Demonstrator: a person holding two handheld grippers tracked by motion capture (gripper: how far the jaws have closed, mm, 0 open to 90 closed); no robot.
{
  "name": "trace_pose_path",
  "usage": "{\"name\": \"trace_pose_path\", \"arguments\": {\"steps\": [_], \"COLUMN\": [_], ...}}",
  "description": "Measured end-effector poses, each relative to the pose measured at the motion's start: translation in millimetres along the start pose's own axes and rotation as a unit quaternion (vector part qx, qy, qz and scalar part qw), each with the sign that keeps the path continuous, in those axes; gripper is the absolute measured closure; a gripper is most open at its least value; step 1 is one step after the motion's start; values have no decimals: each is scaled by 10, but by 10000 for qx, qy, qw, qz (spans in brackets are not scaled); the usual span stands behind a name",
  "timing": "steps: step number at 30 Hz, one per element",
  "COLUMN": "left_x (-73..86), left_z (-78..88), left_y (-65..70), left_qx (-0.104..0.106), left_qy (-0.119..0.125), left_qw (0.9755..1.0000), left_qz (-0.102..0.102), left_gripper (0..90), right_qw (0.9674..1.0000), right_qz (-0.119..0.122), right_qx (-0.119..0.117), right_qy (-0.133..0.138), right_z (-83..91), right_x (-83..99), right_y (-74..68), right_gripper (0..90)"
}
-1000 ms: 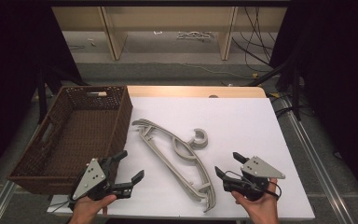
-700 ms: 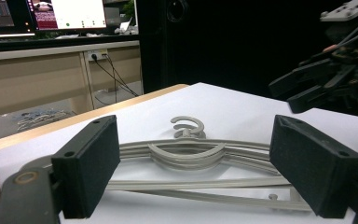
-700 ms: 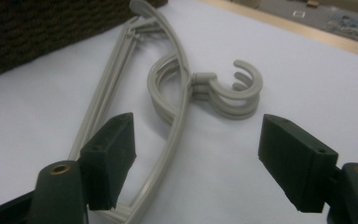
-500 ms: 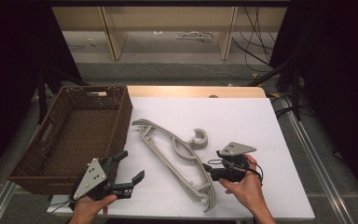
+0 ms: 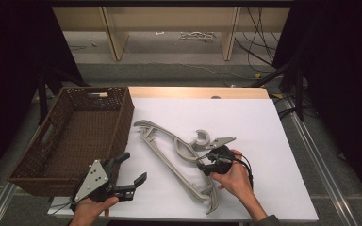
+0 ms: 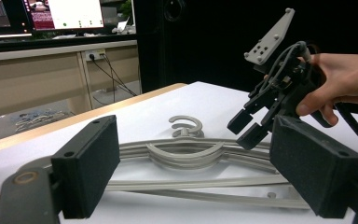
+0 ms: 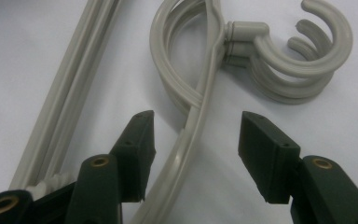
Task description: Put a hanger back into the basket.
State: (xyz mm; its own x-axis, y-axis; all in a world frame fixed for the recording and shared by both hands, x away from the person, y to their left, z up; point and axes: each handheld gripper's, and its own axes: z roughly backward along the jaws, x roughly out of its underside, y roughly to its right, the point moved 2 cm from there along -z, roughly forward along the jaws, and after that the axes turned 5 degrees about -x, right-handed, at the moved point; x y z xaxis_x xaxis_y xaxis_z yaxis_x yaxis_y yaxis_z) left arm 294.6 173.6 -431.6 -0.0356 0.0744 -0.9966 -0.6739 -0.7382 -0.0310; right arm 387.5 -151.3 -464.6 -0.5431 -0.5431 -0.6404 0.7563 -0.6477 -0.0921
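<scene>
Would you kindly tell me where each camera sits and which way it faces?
High view: above the person's side, looking forward and down on the white table, brown basket and grey hangers; both hands and claws show.
Left gripper view: on the left claw, looking level across the hangers at the right claw and its hand.
Right gripper view: on the right claw, looking down, open jaws astride a hanger arm.
All three share the hangers.
</scene>
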Motion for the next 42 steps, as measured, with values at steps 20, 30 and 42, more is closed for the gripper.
{"name": "trace_pose_path", "arguments": {"steps": [20, 30, 42], "left_x": [-5, -7, -10], "left_z": [-9, -8, -5], "left_y": [10, 13, 7], "left_qx": [29, 46, 43], "left_qy": [5, 5, -1], "left_qw": [10000, 10000, 10000], "left_qz": [-10, -3, -10], "left_gripper": [159, 159, 159], "right_qw": [9982, 9984, 9995], "right_qz": [-178, -214, -181], "right_qx": [-137, 59, 150], "right_qy": [-556, -528, -209], "right_z": [-235, -177, -55], "right_x": [-118, -164, -216], "right_y": [46, 34, 25], "right_gripper": [723, 763, 810]}}
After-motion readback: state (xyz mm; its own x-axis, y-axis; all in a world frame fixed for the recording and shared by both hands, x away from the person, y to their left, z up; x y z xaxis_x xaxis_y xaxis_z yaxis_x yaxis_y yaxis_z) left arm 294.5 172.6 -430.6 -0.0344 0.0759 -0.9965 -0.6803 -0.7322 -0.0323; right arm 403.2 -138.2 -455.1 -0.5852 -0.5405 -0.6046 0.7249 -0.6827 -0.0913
